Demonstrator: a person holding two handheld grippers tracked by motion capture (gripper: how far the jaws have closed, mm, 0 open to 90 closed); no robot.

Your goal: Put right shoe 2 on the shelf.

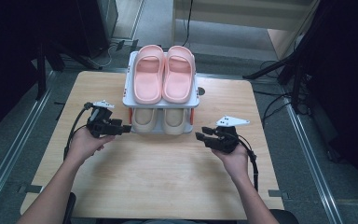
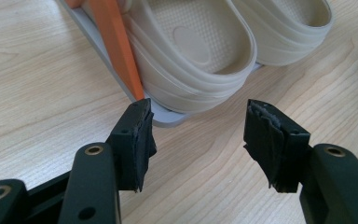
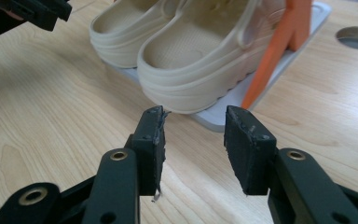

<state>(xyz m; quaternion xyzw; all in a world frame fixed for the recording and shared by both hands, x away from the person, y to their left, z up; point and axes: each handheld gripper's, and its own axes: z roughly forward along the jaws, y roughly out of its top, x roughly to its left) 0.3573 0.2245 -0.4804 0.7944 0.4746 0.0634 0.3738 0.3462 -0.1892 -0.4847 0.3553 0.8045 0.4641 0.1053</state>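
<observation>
A grey two-shelf shoe rack (image 1: 127,88) with orange posts (image 2: 119,46) stands at the table's far middle. A pink pair of slippers (image 1: 164,74) lies on the top shelf. A beige pair (image 1: 161,120) lies on the lower shelf, heels toward me. My left gripper (image 1: 125,127) is at the rack's front left corner, its jaws open and empty (image 2: 198,126), one pad close to the lower shelf's corner. My right gripper (image 1: 201,133) is just off the front right corner, jaws open (image 3: 193,123) before the heel of the nearer beige slipper (image 3: 200,60), with nothing between them.
The wooden table (image 1: 168,182) has bare room in front of the rack and to both sides. A round hole (image 1: 201,91) sits in the top just right of the rack. Dark stands and cables surround the table on the floor.
</observation>
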